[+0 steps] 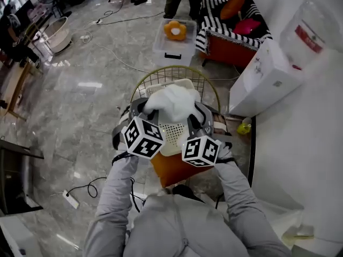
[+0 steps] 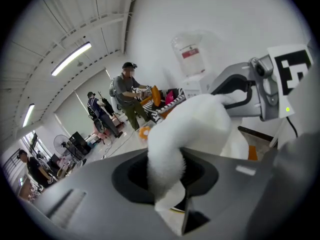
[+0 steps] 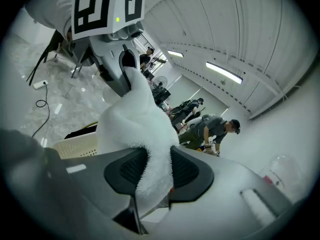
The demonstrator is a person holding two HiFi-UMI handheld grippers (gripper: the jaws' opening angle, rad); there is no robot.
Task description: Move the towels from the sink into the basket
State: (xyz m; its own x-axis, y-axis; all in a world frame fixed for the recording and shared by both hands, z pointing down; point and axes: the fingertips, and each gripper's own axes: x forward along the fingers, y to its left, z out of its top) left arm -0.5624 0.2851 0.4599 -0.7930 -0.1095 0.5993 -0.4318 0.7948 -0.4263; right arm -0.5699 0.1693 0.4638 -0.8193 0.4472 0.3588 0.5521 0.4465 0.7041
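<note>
We see one white fluffy towel (image 1: 172, 101), two grippers and two containers. The left gripper (image 1: 143, 109) and the right gripper (image 1: 196, 112) each have their jaws clamped tight on one end of the towel, with pile bulging out of both grips. The towel sits at the centre of the head view. Its long axis runs left to right across the frame, and its middle humps upward. In the frame it overlaps a gold wire basket (image 1: 161, 76) and a cream perforated bin (image 1: 172, 135). The floor is glossy grey marble-look tile (image 1: 80, 90). A white water dispenser (image 1: 278, 74) stands at the right and a striped sofa (image 1: 230, 20) at the upper right.
</note>
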